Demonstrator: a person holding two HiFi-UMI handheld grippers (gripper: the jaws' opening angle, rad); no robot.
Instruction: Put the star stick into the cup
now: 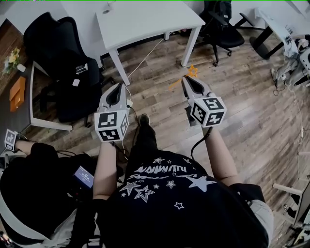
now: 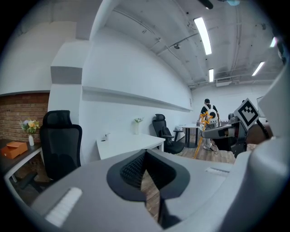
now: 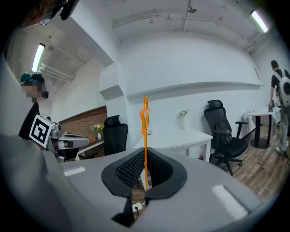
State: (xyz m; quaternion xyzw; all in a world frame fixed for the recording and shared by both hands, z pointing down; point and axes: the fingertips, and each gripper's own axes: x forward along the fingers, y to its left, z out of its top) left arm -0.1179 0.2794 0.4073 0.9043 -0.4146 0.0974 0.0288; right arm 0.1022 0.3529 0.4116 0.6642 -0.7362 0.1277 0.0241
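Observation:
My right gripper point(image 1: 185, 79) is shut on a thin orange star stick point(image 1: 192, 71). The stick runs slantwise through the fingertips, with its star end on the far side, above the wooden floor. In the right gripper view the stick point(image 3: 145, 131) stands upright between the dark ribbed pads point(image 3: 131, 170). The left gripper view shows the same stick point(image 2: 202, 131) far off to the right. My left gripper point(image 1: 117, 86) hangs beside the right one, shut and empty. A small white cup-like thing point(image 1: 106, 8) stands on the white table point(image 1: 145, 22) ahead, well beyond both grippers.
Black office chairs stand at the left point(image 1: 63, 58) and behind the table point(image 1: 220, 29). Another person in black point(image 1: 34, 184) sits at my near left. A cable point(image 1: 145, 58) trails over the wood floor. A second desk with gear point(image 1: 290, 43) is at the right.

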